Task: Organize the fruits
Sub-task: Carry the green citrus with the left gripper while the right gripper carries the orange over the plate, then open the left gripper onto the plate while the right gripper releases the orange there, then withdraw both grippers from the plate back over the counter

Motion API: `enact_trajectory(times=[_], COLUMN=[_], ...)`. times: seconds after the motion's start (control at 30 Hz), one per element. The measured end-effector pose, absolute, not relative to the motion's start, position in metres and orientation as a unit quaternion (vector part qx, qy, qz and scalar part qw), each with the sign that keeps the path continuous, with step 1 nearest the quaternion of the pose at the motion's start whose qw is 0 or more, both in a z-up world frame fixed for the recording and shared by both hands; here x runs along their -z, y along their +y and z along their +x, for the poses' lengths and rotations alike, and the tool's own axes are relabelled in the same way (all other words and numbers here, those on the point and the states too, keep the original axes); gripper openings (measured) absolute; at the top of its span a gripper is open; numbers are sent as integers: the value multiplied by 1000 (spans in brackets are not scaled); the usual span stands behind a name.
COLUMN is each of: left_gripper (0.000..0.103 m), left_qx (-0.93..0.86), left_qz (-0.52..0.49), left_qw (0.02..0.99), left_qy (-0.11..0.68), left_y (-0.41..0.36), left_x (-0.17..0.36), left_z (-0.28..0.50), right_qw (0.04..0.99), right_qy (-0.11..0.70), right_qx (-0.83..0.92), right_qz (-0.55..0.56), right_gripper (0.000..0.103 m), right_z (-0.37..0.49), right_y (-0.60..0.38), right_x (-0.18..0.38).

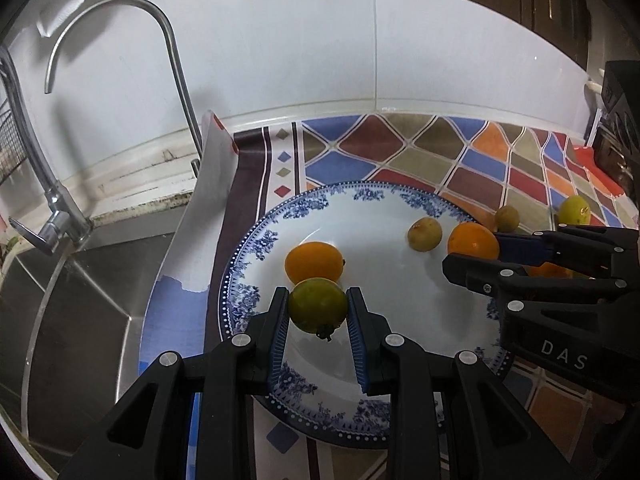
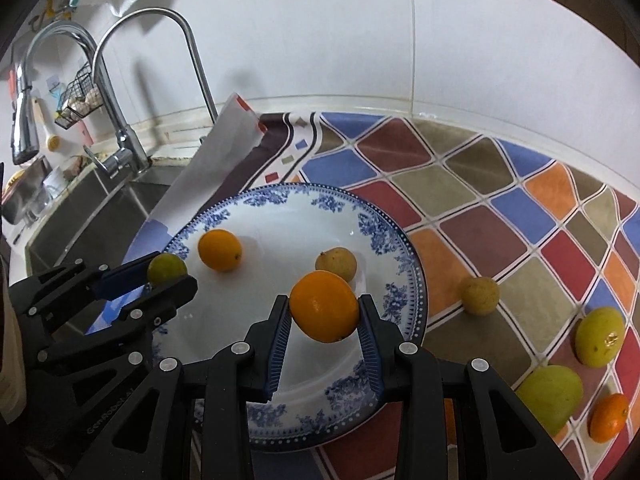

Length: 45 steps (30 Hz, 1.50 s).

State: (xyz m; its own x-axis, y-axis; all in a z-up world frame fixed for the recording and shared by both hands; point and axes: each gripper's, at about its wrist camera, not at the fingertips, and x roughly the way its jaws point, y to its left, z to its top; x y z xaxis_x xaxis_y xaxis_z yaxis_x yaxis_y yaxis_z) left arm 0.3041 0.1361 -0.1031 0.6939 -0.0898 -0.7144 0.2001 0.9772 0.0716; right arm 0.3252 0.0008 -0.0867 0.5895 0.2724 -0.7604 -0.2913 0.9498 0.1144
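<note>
Left gripper (image 1: 318,308) grips a round greenish fruit (image 1: 318,305) (glossy), right gripper (image 2: 324,312) clamps a smooth orange (image 2: 324,306) over the porcelain plate (image 2: 384,236).

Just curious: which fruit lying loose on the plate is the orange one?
The round orange fruit nearest the sink side of the blue-patterned plate; the other loose one is dull yellow.

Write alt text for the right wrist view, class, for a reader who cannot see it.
The right gripper holds an orange fruit above a blue-patterned plate, where an orange fruit and a yellowish one lie. At left, the left gripper grips a green fruit; four more fruits sit on the chequered mat.
</note>
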Motion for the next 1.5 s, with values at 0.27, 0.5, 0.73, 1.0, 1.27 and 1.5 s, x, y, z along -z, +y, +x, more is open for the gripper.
enact_trajectory(times=[0.27, 0.5, 0.73, 1.0, 1.27, 1.5], left_gripper=[30, 45, 55, 62, 72, 78], left_qx=[78, 70, 63, 62, 62, 65], left_qz=[75, 66, 54, 44, 43, 50], left_qw=[914, 919, 930, 939, 944, 949], left_qy=[391, 381, 359, 336, 320, 304], left_y=[134, 137, 139, 138, 127, 114], left_x=[107, 96, 73, 51, 37, 26], left_z=[309, 304, 288, 265, 238, 213], right_qw=[888, 891, 901, 916, 922, 930], right_qy=[433, 427, 405, 372, 360, 340], right_qx=[-154, -152, -155, -151, -145, -138], right_qz=[-7, -3, 0, -3, -3, 9], right_gripper=[35, 40, 47, 53, 55, 61], right_z=[330, 327, 313, 289, 263, 238], right_y=[-1, -4, -8, -17, -34, -51], right_x=[93, 87, 67, 39, 29, 18])
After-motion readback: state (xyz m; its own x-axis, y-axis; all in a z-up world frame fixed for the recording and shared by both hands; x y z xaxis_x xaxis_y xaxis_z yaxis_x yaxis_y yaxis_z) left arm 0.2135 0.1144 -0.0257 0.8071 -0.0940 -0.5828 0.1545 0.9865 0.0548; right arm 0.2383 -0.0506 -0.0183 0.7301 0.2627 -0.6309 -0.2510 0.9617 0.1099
